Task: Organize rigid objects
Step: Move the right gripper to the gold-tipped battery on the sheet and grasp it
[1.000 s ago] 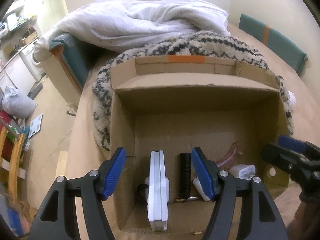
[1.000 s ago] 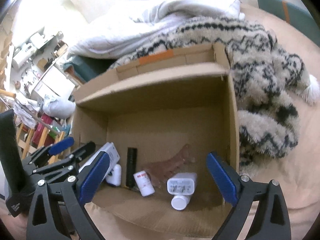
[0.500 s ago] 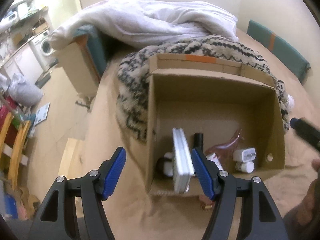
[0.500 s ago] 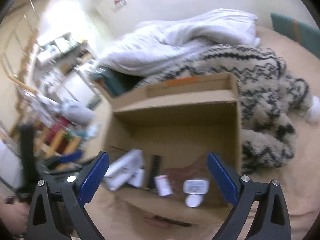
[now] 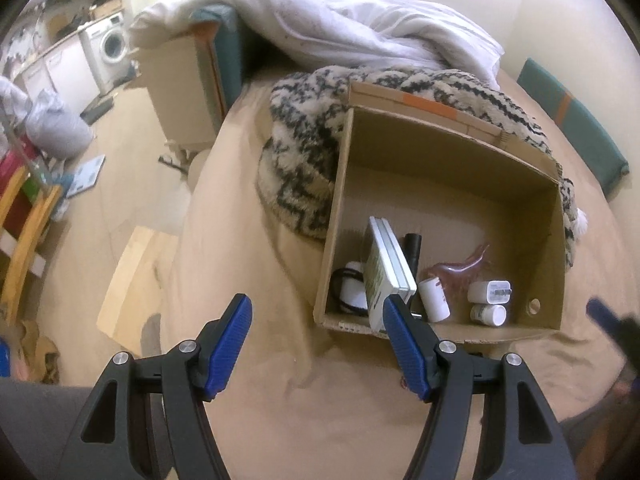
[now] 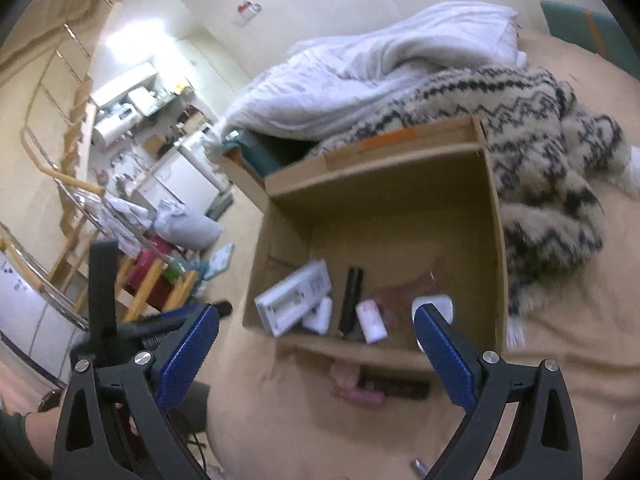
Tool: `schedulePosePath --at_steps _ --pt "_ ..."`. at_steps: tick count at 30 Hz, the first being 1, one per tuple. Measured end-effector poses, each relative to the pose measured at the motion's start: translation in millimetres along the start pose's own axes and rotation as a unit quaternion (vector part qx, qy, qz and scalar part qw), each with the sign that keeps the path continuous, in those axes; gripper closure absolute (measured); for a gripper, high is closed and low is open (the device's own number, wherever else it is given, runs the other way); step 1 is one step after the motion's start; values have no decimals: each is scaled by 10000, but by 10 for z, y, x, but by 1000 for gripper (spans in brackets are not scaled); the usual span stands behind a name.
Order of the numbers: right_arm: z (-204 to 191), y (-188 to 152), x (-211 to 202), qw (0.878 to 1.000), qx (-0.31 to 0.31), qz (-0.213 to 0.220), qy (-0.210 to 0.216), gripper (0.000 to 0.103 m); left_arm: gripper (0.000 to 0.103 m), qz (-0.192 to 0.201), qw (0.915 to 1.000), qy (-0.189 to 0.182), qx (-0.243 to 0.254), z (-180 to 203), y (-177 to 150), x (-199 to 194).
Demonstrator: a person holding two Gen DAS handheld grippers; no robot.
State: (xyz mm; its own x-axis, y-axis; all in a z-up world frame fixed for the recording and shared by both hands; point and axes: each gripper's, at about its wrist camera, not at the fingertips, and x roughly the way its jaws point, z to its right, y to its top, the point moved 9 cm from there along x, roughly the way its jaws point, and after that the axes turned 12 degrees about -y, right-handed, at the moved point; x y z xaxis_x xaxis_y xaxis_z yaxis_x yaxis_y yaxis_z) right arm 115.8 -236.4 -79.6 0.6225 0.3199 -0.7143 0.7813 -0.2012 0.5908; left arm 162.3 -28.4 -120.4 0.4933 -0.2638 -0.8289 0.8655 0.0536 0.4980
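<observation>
1. The bed (image 5: 248, 420) has a tan sheet; a white duvet (image 5: 360, 20) and a black-and-cream patterned blanket (image 5: 304, 160) lie at its far part.
2. An open cardboard box (image 5: 440, 184) stands on the bed, touching the blanket.
3. Inside the box, along its near wall, lie a white flat case (image 5: 386, 268) on its edge, a black cylinder (image 5: 413, 248), a white bottle (image 5: 434, 300), a white charger (image 5: 490, 292) and a reddish translucent piece (image 5: 460, 270).
4. The left gripper (image 5: 316, 346) hovers over the sheet before the box, jaws open, holding nothing.
5. The right gripper (image 6: 316, 354) also stands with jaws wide apart and empty.
</observation>
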Motion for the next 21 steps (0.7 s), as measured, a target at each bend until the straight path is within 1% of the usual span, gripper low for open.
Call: schedulePosePath --at_steps 4,6,7,9,11,12,16,18,19,21 --pt "66 -206 23 9991 217 -223 -294 0 38 -107 9999 -38 -123 -13 -38 15" --pt "194 -340 102 9954 453 -467 -700 0 38 -165 9997 -59 -175 -8 -47 35" --pt "278 -445 149 9914 635 -641 -945 0 38 -199 9996 -82 -206 -5 -56 43" --pt "416 -652 219 9825 1055 -900 -1242 0 38 -239 9992 -133 -284 -5 -69 47" --pt "558 -892 304 9673 1280 -1258 -1791 0 38 -247 9989 -182 -349 -9 -69 40" --pt "588 -967 333 9632 1382 -1350 -1866 0 38 -243 9988 -193 -384 -16 -65 36" --pt "718 -1233 389 9445 1782 -1546 -2284 0 38 -249 9983 -205 -491 -43 -66 32" --pt "779 -1355 369 9317 1906 -1592 -2652 0 38 -261 9982 -202 -504 -53 -77 31" --pt "798 -1405 362 9275 1971 -1599 -2745 0 38 -268 9983 -187 -482 -51 -85 30" --pt "814 -1477 348 9243 2095 -1559 -2782 0 38 -283 9984 -177 -449 -39 -94 33"
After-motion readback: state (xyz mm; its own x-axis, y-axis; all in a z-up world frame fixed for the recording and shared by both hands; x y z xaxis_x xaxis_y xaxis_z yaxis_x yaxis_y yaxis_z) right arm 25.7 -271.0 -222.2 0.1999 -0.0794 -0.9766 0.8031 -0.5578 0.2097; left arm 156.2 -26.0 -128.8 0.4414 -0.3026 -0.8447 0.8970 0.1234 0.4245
